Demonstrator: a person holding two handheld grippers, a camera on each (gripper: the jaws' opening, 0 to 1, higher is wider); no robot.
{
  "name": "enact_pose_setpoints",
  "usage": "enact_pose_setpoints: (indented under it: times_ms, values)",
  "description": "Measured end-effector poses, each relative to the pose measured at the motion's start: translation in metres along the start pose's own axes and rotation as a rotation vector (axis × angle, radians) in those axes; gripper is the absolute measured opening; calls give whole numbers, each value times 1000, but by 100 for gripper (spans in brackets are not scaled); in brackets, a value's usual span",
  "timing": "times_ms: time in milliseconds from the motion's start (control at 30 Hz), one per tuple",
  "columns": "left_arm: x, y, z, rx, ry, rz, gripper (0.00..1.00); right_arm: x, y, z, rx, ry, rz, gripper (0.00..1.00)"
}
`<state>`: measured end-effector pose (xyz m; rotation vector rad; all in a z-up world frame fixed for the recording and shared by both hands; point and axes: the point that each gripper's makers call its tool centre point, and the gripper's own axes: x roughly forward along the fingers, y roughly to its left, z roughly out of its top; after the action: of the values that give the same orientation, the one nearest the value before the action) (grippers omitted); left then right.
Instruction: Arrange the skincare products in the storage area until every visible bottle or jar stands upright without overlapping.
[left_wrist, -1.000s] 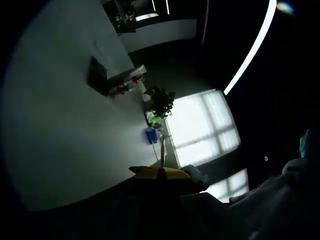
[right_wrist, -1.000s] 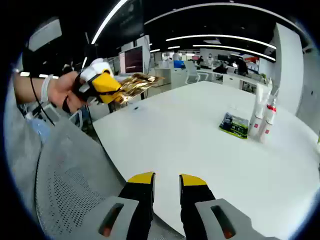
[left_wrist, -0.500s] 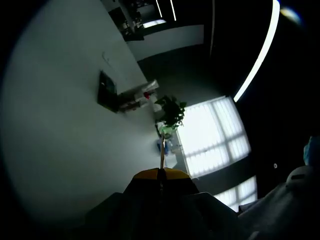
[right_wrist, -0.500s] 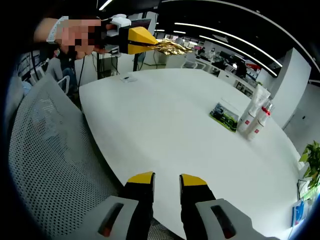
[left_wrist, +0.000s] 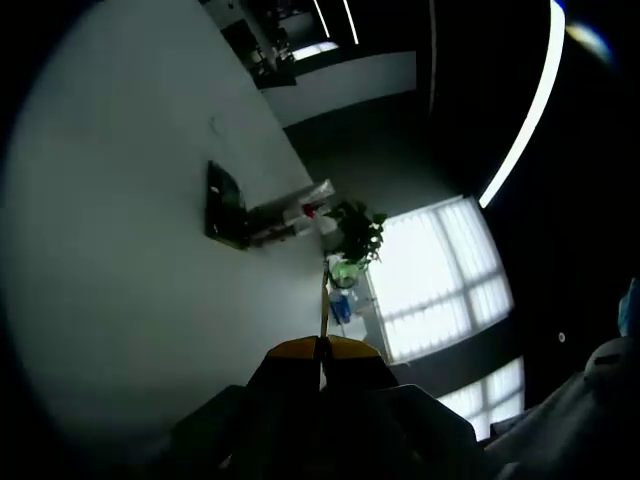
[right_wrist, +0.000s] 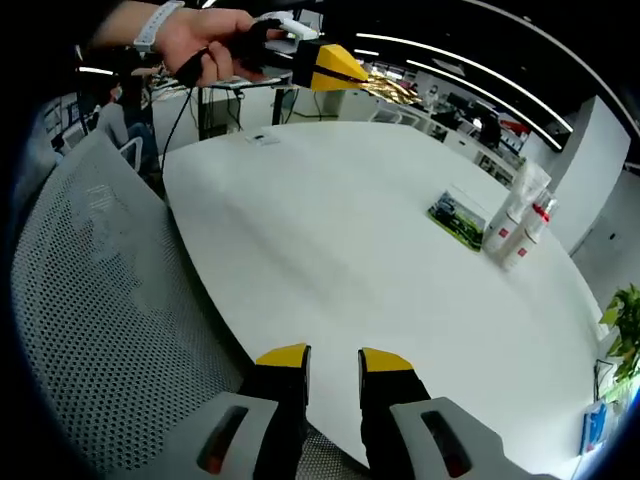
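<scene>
Left gripper up in the air with a gold foil sachet pinched in it, right gripper parked low over the near table edge.

In the right gripper view the left gripper is held high by a hand, jaws closed on a crinkly gold sachet that sticks out past the yellow tips. The right gripper has its jaws a little apart with nothing between them, just over the edge of the white table, mesh chair back beside it. The skincare stuff sits far across the table: two white tubes with red labels standing upright and touching, a flat dark-green packet lying just beside them (can't read the labels). In the dim left gripper view the sachet is seen edge-on between shut tips, with a potted plant off past the table.
</scene>
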<state>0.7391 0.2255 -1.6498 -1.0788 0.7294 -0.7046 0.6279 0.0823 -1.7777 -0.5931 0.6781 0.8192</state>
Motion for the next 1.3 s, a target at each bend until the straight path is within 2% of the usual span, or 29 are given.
enact_pose_setpoints:
  times_ms: [67,267,433,700,967,1100,1300]
  values:
    - [3,2,13,1,-8,2,0,2,0,-5,-22,24,-1,15]
    - [18,11,44,18,-31,35,0,3,1,-8,-22,44,7,16]
    - [29,26,71,17,-59,67,0,4,0,-12,-30,63,2,17]
    - [51,34,104,12,-63,55,0,5,1,-13,-10,72,12,21]
    - [69,55,124,-21,-64,64,0,5,2,-8,38,37,21,24]
    - [82,70,132,-33,-58,84,0,5,1,-8,48,39,17,26]
    - [100,79,144,-14,-36,98,0,6,0,-10,44,49,16,29]
